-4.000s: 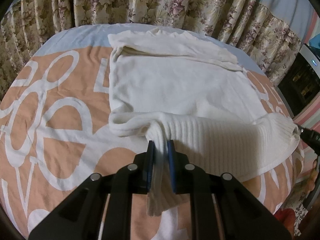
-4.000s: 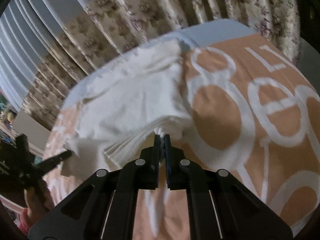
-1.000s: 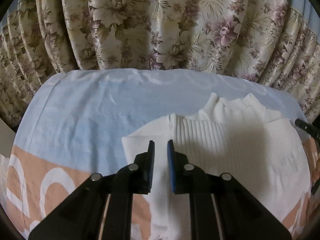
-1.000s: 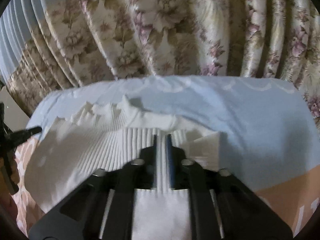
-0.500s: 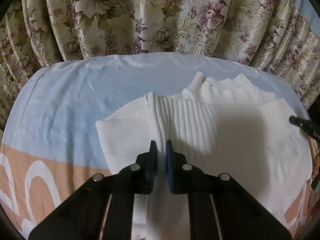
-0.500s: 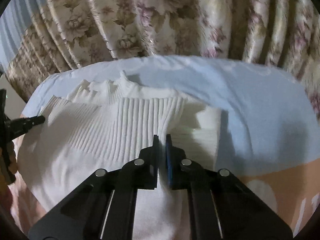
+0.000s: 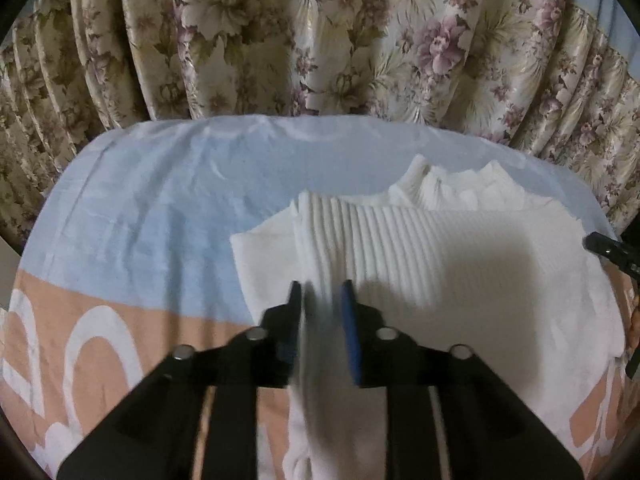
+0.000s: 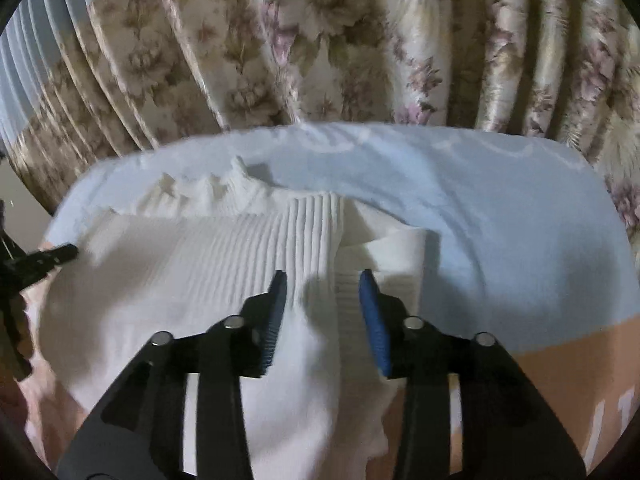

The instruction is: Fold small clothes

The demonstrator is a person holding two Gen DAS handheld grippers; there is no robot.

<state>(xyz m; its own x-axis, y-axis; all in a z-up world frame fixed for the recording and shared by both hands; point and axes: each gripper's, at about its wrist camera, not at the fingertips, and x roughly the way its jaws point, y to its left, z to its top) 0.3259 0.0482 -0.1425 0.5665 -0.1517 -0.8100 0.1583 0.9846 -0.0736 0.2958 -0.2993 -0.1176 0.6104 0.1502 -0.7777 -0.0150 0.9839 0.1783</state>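
A white knit sweater (image 7: 440, 272) lies folded on the bed, its ribbed hem laid up over the collar end near the curtain. It also shows in the right wrist view (image 8: 192, 264). My left gripper (image 7: 322, 300) is open over the sweater's left part, with a fold of white cloth lying loose between the jaws. My right gripper (image 8: 323, 292) is open wide over the sweater's right part, the ribbed cloth released beneath it. Each gripper's tip shows at the edge of the other view.
The bed cover (image 7: 140, 216) is light blue at the far end and orange with white letters nearer me (image 7: 60, 340). A floral curtain (image 7: 320, 40) hangs right behind the bed's far edge.
Both grippers carried the ribbed hem up toward the collar end, laid it down, and have now opened and let go of the cloth.
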